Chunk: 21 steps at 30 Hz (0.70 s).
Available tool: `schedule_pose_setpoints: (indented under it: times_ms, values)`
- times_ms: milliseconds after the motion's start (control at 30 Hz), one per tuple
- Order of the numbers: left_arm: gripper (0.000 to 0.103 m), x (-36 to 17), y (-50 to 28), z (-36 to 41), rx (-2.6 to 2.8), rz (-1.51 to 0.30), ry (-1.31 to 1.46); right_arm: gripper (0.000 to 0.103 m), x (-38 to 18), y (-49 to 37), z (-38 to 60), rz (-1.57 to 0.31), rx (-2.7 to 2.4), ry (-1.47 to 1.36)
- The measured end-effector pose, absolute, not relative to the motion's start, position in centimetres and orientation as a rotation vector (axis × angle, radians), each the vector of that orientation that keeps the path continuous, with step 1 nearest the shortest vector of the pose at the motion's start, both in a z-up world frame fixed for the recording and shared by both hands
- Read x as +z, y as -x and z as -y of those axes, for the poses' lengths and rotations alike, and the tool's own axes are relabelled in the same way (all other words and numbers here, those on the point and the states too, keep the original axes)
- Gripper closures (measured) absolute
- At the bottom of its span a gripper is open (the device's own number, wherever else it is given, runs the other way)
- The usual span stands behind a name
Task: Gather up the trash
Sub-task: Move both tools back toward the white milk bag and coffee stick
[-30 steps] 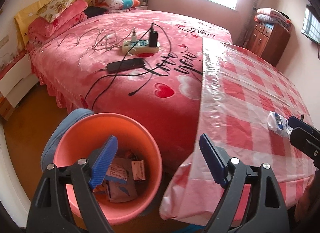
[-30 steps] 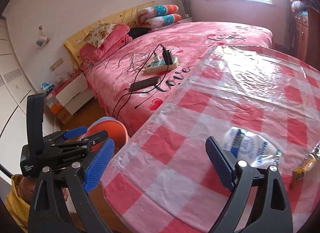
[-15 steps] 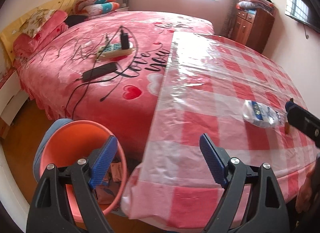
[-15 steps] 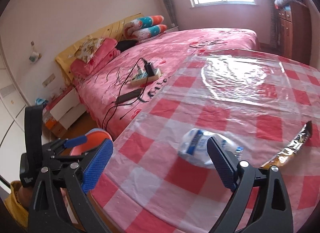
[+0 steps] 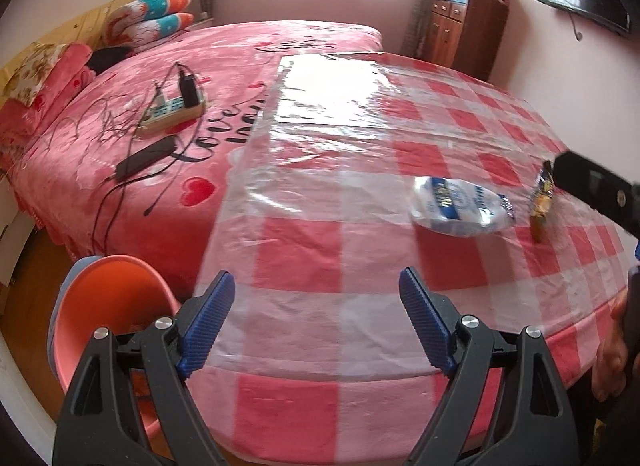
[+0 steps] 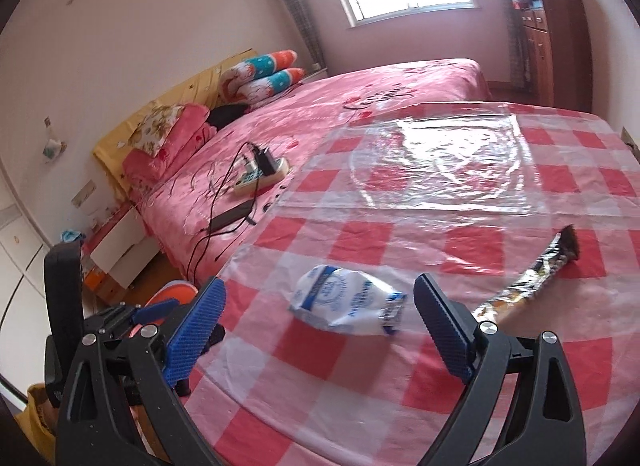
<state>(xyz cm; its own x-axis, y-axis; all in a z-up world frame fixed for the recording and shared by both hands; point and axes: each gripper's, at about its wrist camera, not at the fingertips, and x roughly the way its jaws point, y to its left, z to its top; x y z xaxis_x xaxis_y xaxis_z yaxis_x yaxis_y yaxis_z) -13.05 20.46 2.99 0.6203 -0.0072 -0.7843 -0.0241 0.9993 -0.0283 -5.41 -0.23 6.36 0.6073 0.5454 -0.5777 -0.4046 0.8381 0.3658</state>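
Both of my grippers have swung from the orange bin [image 5: 108,298] toward the table [image 5: 360,266]. My left gripper [image 5: 316,322] and right gripper [image 6: 320,326] are spread wide, empty. Between the right fingers lies the white wrapper [image 6: 344,302], the snack bar wrapper [image 6: 532,278] just beside it.

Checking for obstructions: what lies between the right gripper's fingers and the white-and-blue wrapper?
Only checked tablecloth. In the right wrist view the right gripper is open just short of the white-and-blue wrapper, nothing between.
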Motion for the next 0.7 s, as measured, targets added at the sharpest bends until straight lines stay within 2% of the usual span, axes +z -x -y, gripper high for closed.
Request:
schedule_pose_setpoints:
  times_ms: [233, 400, 700]
  values:
    - [0.018, 3.2, 12.6, -17.6, -0.056, -0.915, 0.041, 0.009, 6.3, 4.6, 4.6, -0.714, 0.436, -0.297]
    - [0.018, 3.1, 12.4, -15.5, -0.185, -0.946, 0.151, 0.009, 6.0, 3.8, 8.8, -0.701, 0.317, -0.394]
    - [0.018, 2.3, 9.9, -12.2, -0.308, -0.991, 0.276, 0.009, 3.4, 1.5, 14.6, -0.779, 0.241, -0.527]
